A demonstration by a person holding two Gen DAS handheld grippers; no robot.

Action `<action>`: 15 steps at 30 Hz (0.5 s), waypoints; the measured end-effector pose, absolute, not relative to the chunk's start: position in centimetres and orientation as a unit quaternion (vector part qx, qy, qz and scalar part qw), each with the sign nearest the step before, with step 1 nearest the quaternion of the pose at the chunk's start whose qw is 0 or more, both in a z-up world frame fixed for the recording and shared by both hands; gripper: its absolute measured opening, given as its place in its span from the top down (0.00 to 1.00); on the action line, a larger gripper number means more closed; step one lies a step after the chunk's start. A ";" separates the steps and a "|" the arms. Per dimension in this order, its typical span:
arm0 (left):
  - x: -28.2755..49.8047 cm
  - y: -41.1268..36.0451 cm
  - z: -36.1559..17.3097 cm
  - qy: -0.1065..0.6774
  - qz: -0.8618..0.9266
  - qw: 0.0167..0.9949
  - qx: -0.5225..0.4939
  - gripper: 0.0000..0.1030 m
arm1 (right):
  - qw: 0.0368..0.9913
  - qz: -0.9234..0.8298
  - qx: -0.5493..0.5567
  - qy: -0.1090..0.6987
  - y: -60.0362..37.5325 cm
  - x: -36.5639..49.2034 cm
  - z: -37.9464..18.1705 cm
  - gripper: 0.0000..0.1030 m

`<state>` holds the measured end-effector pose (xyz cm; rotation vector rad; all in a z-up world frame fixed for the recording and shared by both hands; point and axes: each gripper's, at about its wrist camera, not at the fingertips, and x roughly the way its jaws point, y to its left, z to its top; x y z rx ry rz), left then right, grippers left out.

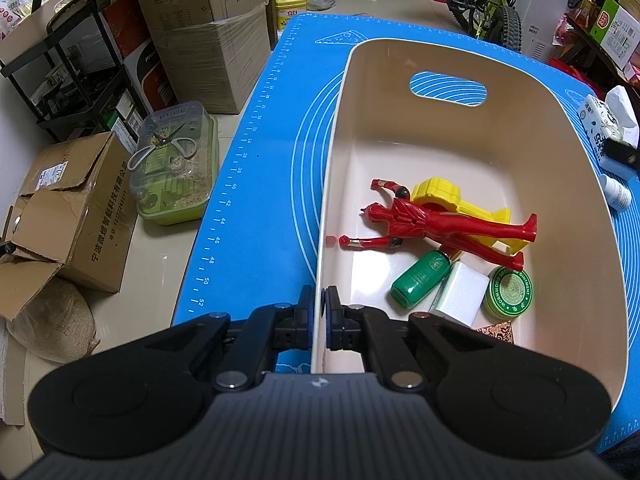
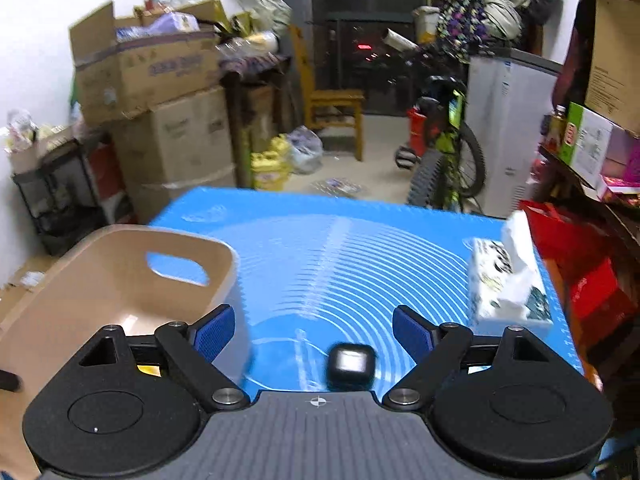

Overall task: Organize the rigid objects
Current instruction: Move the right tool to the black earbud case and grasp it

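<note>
A cream plastic basket (image 1: pixel 532 152) stands on the blue mat (image 1: pixel 260 152). My left gripper (image 1: pixel 319 300) is shut on the basket's near left wall. Inside lie a red toy figure (image 1: pixel 432 222), a yellow toy (image 1: pixel 444 196), a green bottle (image 1: pixel 420 278), a white block (image 1: pixel 460 294) and a green ointment tin (image 1: pixel 508 293). My right gripper (image 2: pixel 314 330) is open and empty above the mat (image 2: pixel 340 240), to the right of the basket (image 2: pixel 80 292). A small black box (image 2: pixel 351 366) lies on the mat between its fingers.
A tissue pack (image 2: pixel 508 280) lies at the mat's right edge, also in the left wrist view (image 1: pixel 604 124), with a small white bottle (image 1: pixel 616 192) near it. Cardboard boxes (image 1: pixel 72 216) and a green bin (image 1: pixel 176 168) stand on the floor to the left. A bicycle (image 2: pixel 444 152) stands behind the table.
</note>
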<state>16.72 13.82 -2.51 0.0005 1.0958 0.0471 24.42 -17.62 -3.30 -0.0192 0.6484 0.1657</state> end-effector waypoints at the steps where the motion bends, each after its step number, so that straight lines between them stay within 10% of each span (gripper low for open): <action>1: 16.7 13.8 -2.5 0.521 0.022 0.853 0.000 0.93 | 0.943 0.078 -0.010 0.325 -17.8 24.9 -4.0 0.15; 15: 16.6 13.7 -2.6 0.521 0.022 0.853 0.003 0.93 | 0.934 0.068 -0.032 0.350 -18.0 28.9 -11.1 0.15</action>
